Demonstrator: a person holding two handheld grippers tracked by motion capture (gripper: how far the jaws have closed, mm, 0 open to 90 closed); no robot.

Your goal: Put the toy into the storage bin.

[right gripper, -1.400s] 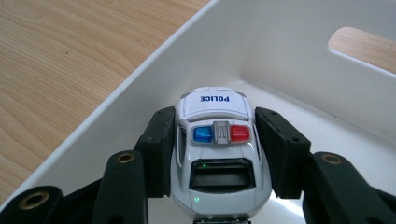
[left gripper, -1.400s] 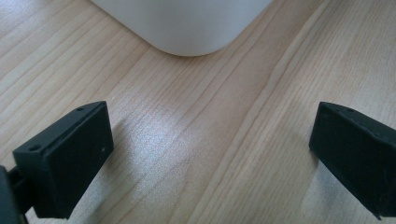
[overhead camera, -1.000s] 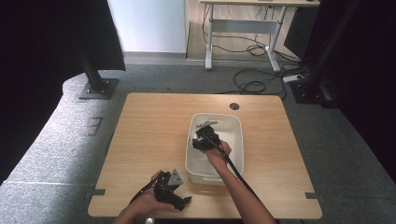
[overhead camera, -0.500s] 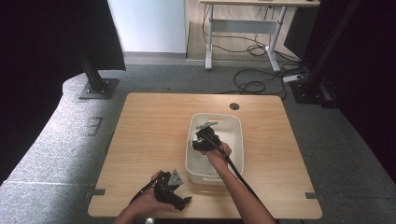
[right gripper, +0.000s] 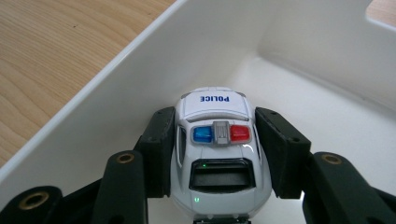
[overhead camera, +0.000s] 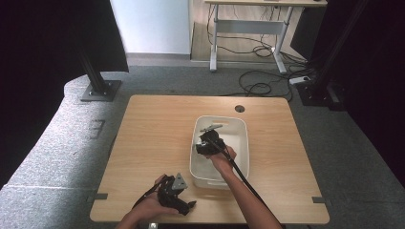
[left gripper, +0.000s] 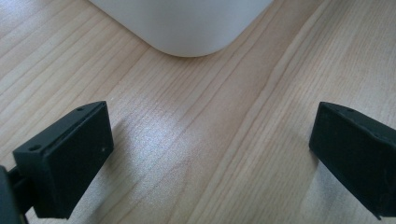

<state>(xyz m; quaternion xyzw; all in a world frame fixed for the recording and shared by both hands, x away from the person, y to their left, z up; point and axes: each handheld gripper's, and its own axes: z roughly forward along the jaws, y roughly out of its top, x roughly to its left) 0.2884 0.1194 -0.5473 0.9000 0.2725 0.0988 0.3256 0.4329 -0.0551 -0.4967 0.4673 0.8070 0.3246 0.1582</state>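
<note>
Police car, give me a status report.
Right gripper jaws clamp the police car inside the white bin. Left gripper open over bare table. Nothing obstructing.

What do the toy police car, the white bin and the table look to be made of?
Toy police car: probably glossy moulded plastic, possibly painted metal; the white shell reflects light, with translucent blue and red roof lights. White bin: likely plastic, with smooth, seamless walls, rounded corners and a soft sheen. Table: light wood or wood-look laminate; straight grain lines show under a matte finish.
</note>
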